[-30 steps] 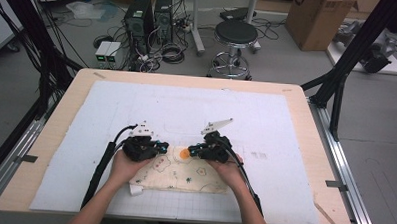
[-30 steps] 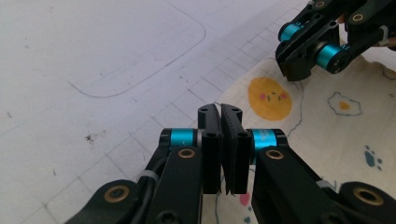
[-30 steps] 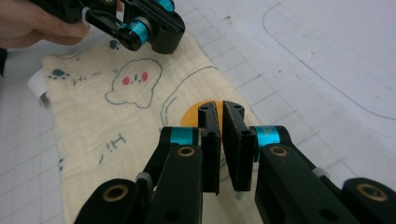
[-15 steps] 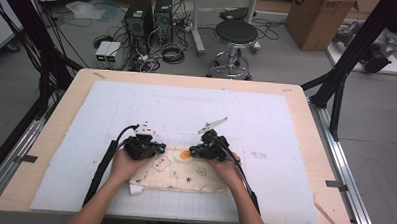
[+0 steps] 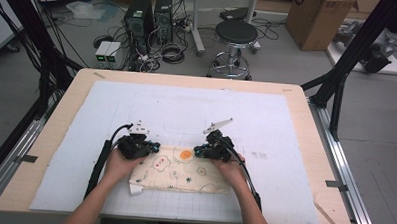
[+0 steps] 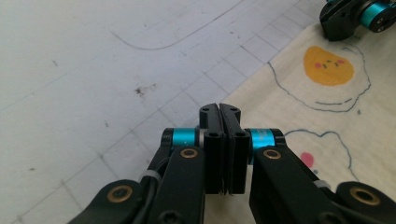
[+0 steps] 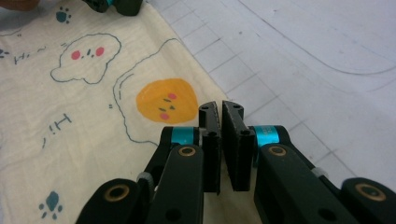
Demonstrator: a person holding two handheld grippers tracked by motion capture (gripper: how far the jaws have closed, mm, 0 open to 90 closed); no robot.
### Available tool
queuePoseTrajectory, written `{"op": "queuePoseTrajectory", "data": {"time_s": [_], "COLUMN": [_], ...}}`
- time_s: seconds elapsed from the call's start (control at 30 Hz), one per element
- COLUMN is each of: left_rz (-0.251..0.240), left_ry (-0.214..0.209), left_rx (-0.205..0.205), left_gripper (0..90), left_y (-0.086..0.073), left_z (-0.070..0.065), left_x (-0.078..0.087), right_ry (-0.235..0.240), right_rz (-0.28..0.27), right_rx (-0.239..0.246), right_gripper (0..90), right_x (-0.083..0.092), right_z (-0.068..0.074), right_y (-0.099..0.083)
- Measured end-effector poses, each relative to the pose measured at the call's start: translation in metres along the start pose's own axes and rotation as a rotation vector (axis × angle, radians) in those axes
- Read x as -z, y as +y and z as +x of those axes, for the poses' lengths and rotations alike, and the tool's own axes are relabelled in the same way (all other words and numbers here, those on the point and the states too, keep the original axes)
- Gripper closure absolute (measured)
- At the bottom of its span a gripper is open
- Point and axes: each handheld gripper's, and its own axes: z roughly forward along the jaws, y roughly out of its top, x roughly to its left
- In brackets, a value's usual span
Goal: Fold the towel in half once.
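**On the white mat: both grippers pinching the far edge of a printed cloth**

At the L side of the high view, the person's left hand point(image 5: 115, 164) is holding the left gripper point(image 5: 144, 149) low over the near part of the white gridded mat point(image 5: 186, 106), w/ its black cable trailing back along the forearm. Its jaws are sitting fully together in the left gripper view, tips right at the far-left edge of the cloth point(image 5: 177, 174); whether fabric is caught between them can't be told.

Moving rightward, the cream cloth is lying flat on the mat between the two hands, approx. centred near the table's front edge. It's showing an orange egg-yolk face point(image 5: 186, 154), a cloud shape w/ pink dots point(image 7: 86, 57) and small blue paw prints.

Further R, the right gripper point(image 5: 201, 151) is resting at the cloth's far-right edge, held by the right hand point(image 5: 229, 168). Its jaws are standing closed w/ only a sliver between the tips, just beside the yolk print; a grip on fabric can't be confirmed there either.
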Motion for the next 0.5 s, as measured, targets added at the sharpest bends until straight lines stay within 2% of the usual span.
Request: {"op": "queuePoseTrajectory", "data": {"time_s": [0.23, 0.5], "left_rz": [-0.003, -0.023], "left_ry": [0.004, 0.008], "left_rx": [0.000, 0.023], "left_gripper": [87.8, 87.8], "left_y": [-0.003, -0.009], "left_z": [0.002, 0.007], "left_x": [0.003, 0.008], "right_ry": [-0.005, -0.013], "right_rz": [-0.005, -0.014], "right_rx": [-0.009, -0.025], "right_gripper": [86.3, 86.3], "right_x": [0.006, 0.012], "right_z": [-0.005, -0.008], "right_y": [-0.005, -0.011]}}
